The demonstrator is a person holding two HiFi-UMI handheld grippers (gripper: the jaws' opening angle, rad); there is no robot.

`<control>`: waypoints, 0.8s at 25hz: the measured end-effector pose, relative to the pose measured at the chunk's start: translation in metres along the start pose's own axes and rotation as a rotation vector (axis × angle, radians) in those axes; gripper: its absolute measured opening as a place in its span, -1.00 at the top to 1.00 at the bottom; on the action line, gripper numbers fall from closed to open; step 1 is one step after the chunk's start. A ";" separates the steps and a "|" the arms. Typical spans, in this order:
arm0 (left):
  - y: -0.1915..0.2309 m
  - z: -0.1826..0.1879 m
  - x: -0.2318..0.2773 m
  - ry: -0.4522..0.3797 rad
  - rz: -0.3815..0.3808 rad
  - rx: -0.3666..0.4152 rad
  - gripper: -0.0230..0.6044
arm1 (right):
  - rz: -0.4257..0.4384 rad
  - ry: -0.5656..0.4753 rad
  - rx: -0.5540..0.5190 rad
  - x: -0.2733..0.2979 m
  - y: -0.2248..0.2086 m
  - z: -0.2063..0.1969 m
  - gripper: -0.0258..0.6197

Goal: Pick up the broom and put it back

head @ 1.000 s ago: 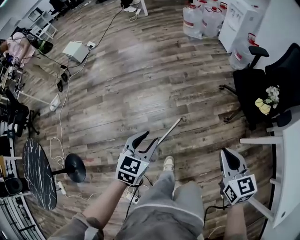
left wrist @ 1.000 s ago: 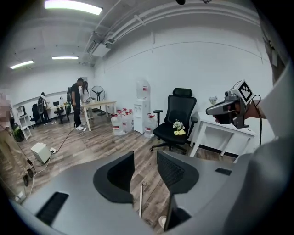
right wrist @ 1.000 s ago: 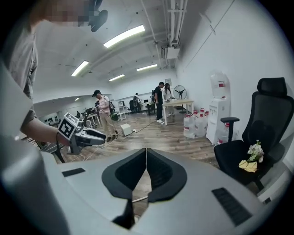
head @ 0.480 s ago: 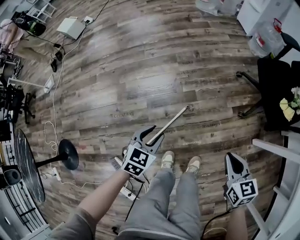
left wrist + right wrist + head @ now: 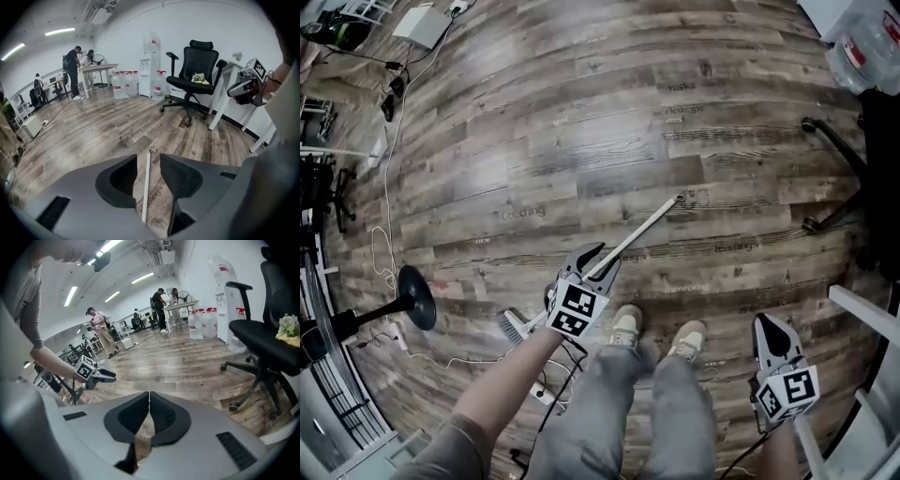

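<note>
**Handle straddled – grip not yet taken**

The broom [image 5: 639,231] is seen flat on the floor [image 5: 581,112], unmoved over the last second, with its bristle head [image 5: 512,326] low at the left. The left gripper [image 5: 148,157] has been brought down astride the handle – jaws held apart, a gap on either side. The right gripper [image 5: 149,395] is kept pinched together, empty. A squeeze looks to be what is needed next.

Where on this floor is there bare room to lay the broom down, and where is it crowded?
Free: the wide planks past the broom, between the white cable at left and the chair base at right. Crowded: the left edge, with the round stand base, and near the person's shoes.
</note>
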State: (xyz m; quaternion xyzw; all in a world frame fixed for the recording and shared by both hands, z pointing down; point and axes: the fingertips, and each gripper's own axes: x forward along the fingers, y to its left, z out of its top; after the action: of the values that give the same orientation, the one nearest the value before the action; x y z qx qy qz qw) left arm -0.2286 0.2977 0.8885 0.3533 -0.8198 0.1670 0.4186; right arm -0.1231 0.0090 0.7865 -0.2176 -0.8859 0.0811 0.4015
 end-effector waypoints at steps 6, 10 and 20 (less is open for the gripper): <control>0.004 -0.068 0.077 0.068 -0.021 0.022 0.38 | 0.014 0.021 0.009 0.056 -0.034 -0.055 0.82; 0.001 -0.103 0.121 0.116 -0.059 0.027 0.38 | 0.025 0.040 -0.002 0.089 -0.054 -0.083 0.82; -0.007 -0.175 0.202 0.246 -0.093 0.062 0.38 | 0.039 -0.059 0.127 0.129 -0.094 -0.116 0.82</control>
State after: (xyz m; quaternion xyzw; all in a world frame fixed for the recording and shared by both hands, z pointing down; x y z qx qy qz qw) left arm -0.2048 0.3037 1.1543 0.3807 -0.7395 0.2144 0.5120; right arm -0.1421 -0.0205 0.9803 -0.2064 -0.8862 0.1513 0.3863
